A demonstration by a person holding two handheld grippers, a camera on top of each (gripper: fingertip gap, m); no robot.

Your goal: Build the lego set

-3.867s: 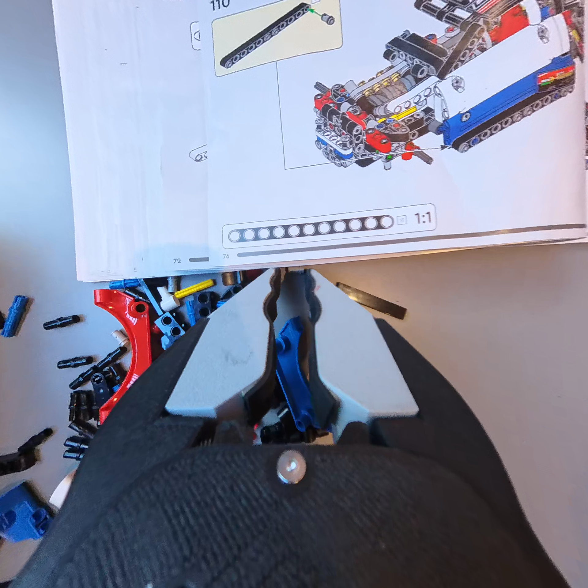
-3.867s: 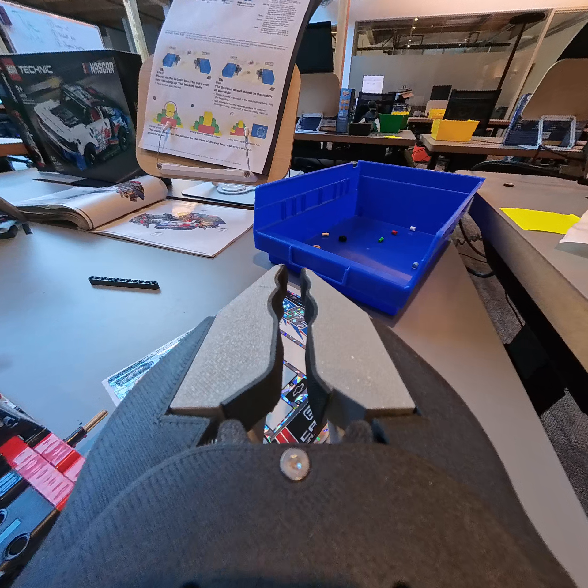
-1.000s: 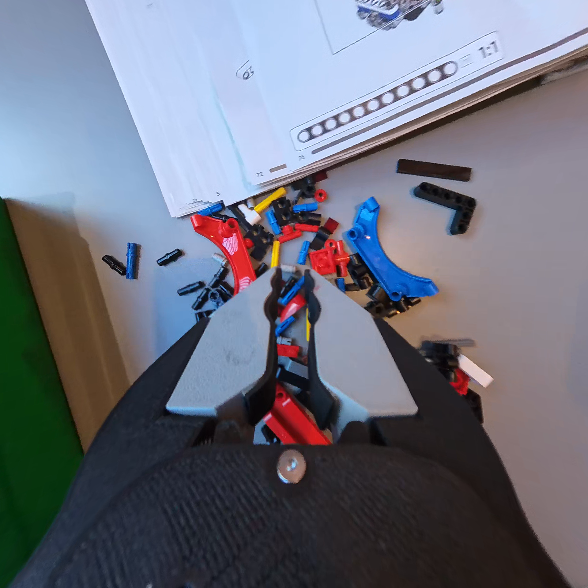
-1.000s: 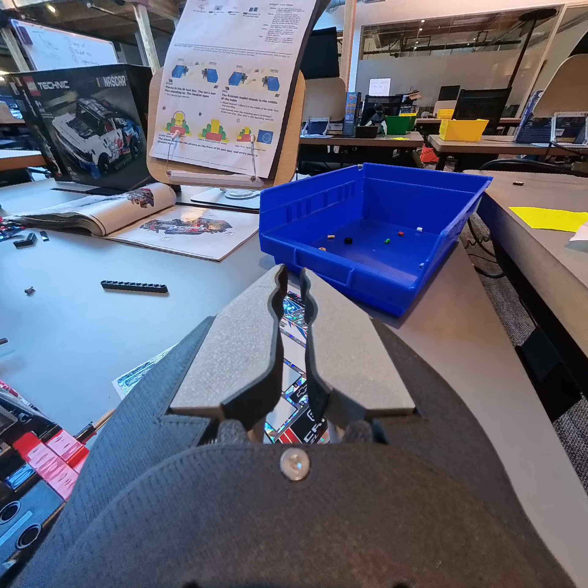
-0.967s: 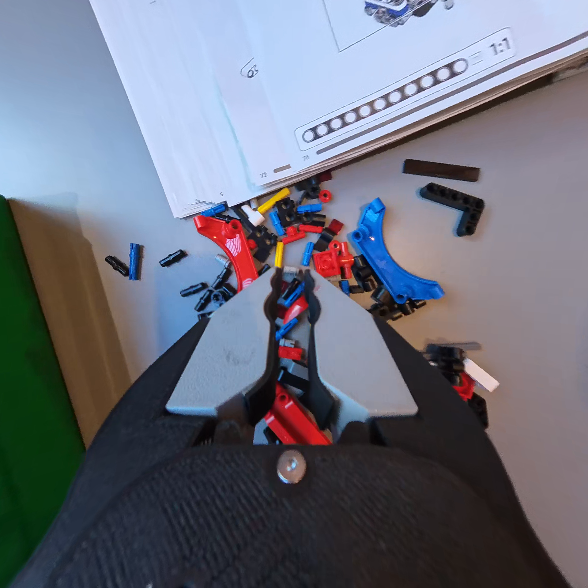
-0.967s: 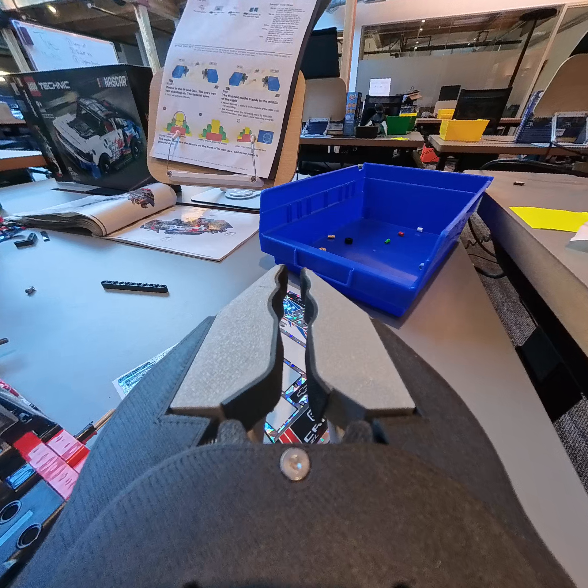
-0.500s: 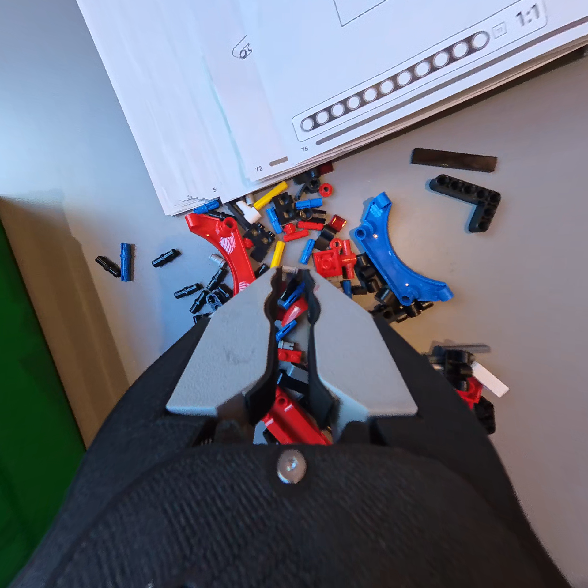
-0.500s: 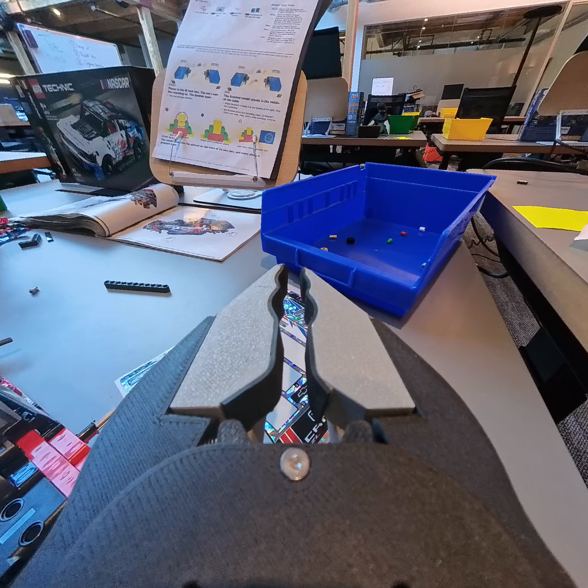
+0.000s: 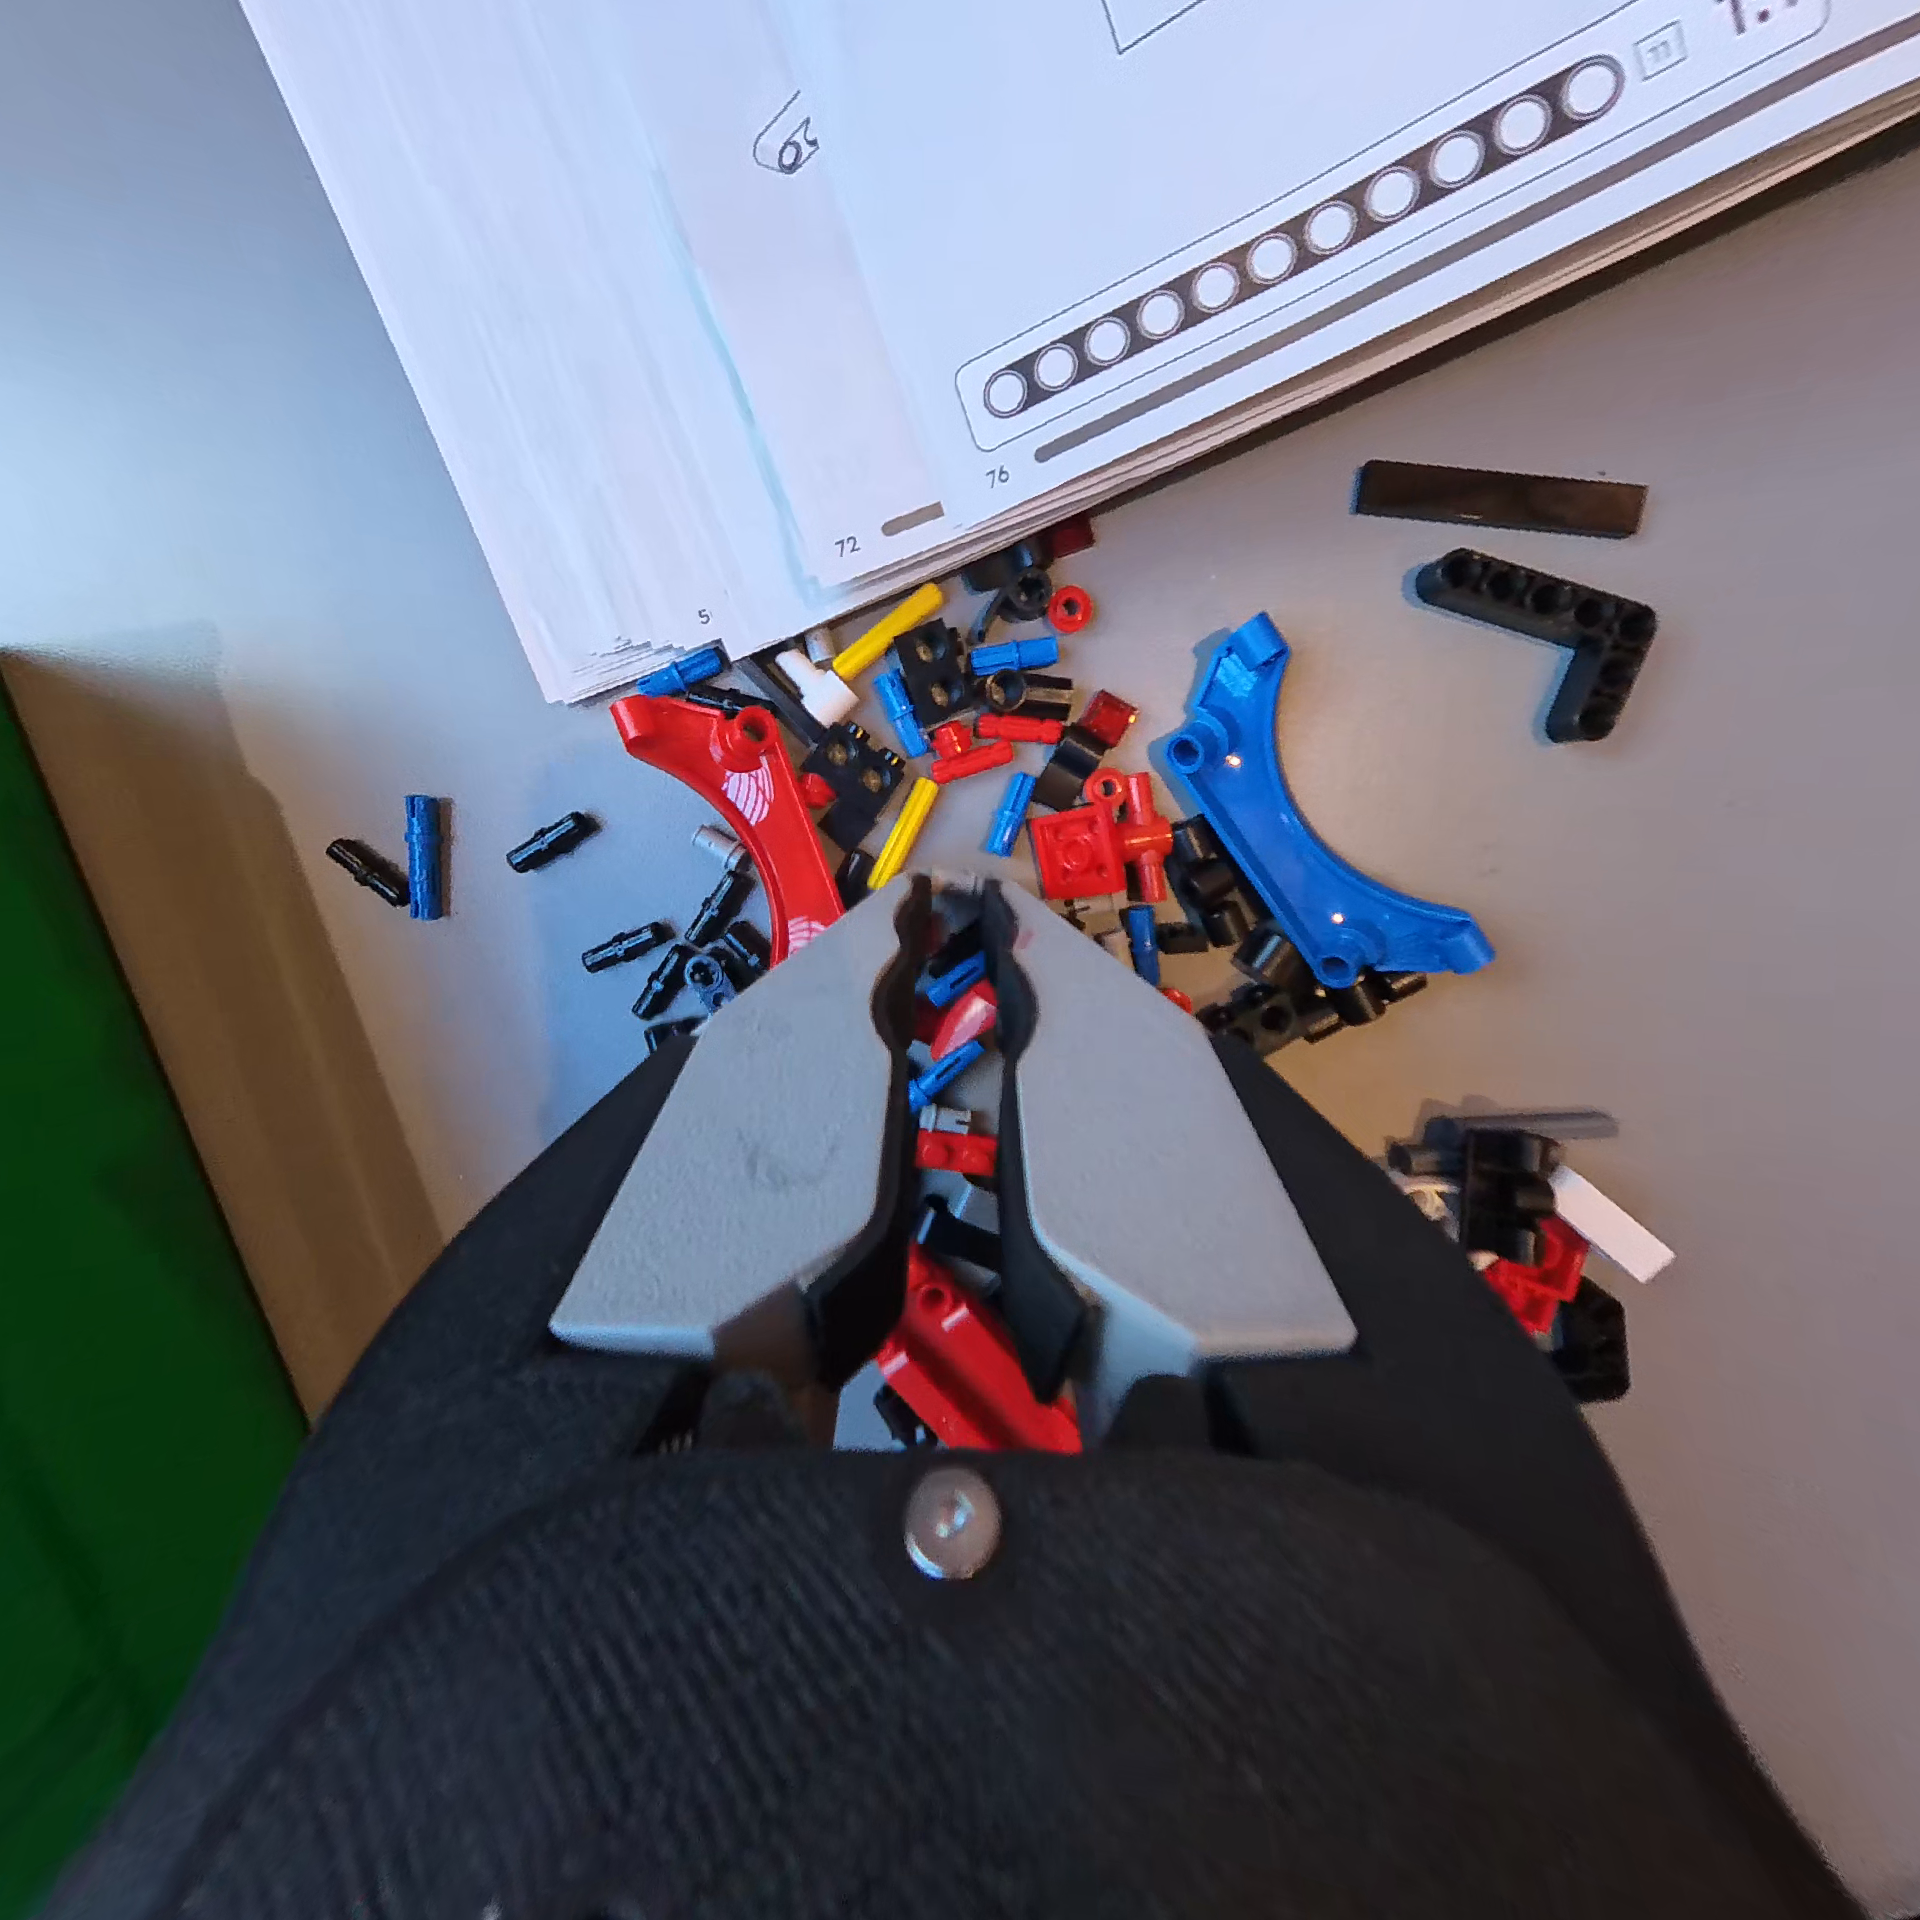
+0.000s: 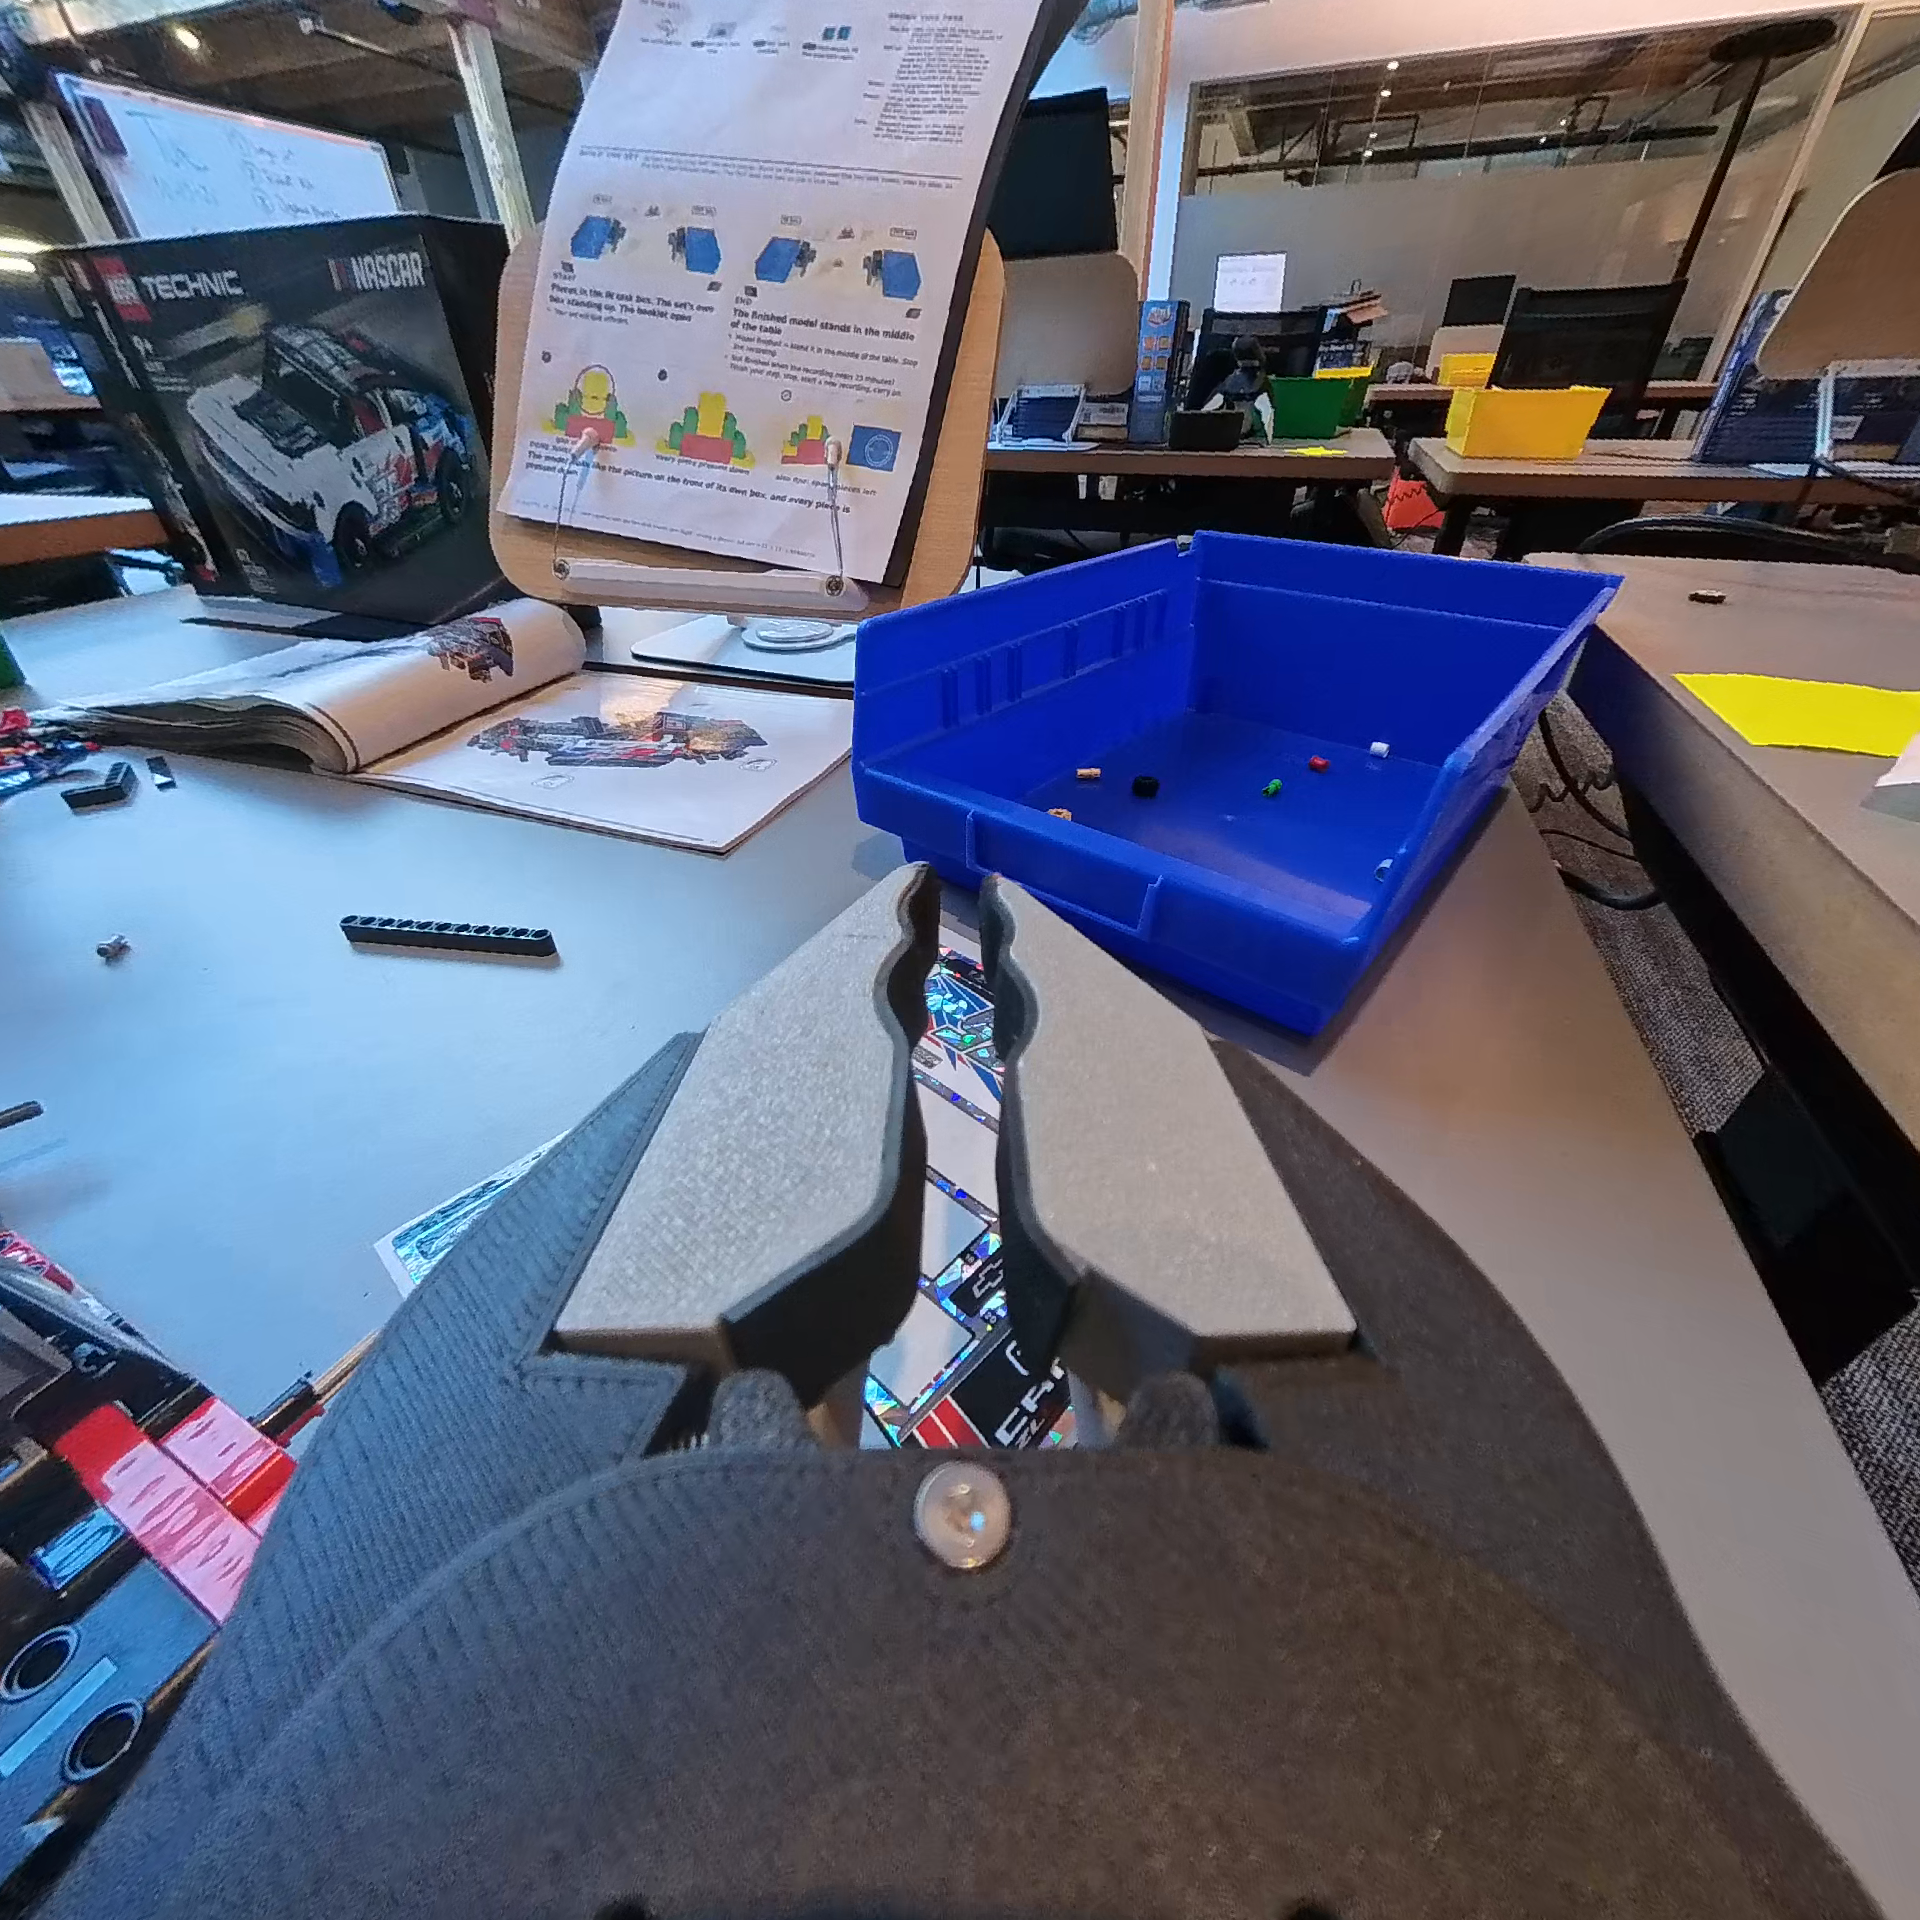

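My left gripper hangs over a pile of loose Lego pieces on the grey table; its jaws stand nearly together and hold nothing. A blue arch panel lies just right of its tips and a red arch panel just left. The open instruction booklet lies beyond the pile. My right gripper is shut and empty above a shiny sticker sheet. A long black beam lies on the table to its left. Part of the built car shows at the bottom left.
A black L-beam and a black flat tile lie right of the pile. A green surface borders the table's left. A blue bin with a few small bits stands ahead of my right gripper. The set's box and a paper stand stand behind. About 65 cm separates my left fingertips from my right.
My left gripper let go of the blue arch panel it held, which now lies on the table. It has crept slightly forward and lower over the pile. My right gripper has barely moved.
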